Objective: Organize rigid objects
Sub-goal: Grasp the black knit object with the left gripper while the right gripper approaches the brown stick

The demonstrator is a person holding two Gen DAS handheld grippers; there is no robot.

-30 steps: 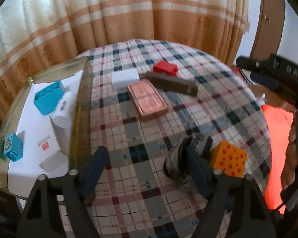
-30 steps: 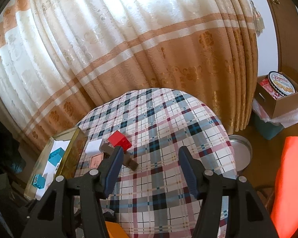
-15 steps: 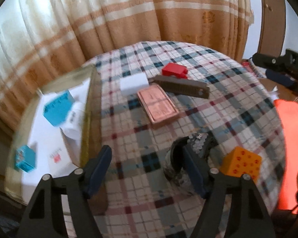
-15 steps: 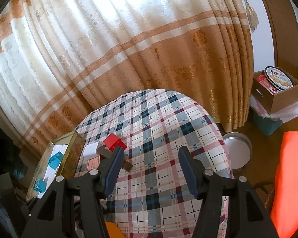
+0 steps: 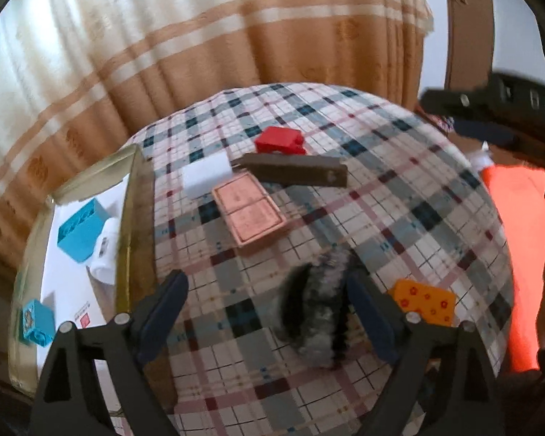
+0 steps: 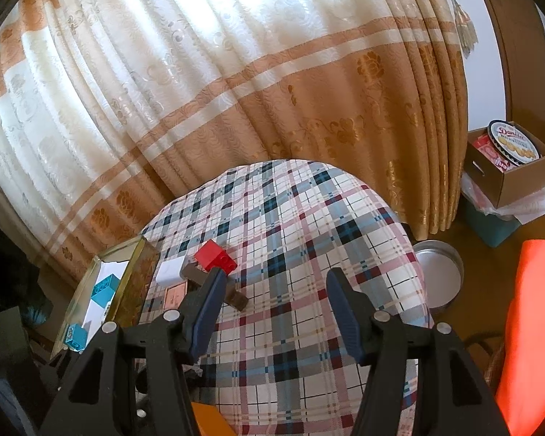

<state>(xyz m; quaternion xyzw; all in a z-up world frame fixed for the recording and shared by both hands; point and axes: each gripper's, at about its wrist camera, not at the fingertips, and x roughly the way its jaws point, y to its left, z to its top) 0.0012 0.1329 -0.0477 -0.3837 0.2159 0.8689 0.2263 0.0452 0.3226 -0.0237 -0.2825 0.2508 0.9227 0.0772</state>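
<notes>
On the plaid tablecloth (image 5: 399, 196) lie a red brick (image 5: 279, 140), a white block (image 5: 207, 176), a long brown bar (image 5: 294, 170), a pink flat box (image 5: 249, 214), a grey-black speckled object (image 5: 318, 312) and an orange dotted block (image 5: 425, 301). My left gripper (image 5: 269, 312) is open and empty above the cloth, its right finger beside the speckled object. My right gripper (image 6: 272, 309) is open and empty, high above the table; the red brick (image 6: 214, 257) and the brown bar (image 6: 236, 296) show by its left finger.
A gold-rimmed tray (image 5: 136, 225) at the left holds two blue bricks (image 5: 80, 232), a white bottle and a white box. A curtain (image 6: 236, 91) hangs behind the table. A cardboard box with a cookie tin (image 6: 512, 160) and a metal pan (image 6: 439, 269) are on the floor at right.
The left gripper has swung a little and the view is blurred by motion; the speckled object still sits by its right finger. The right gripper has barely moved. Both stay open.
</notes>
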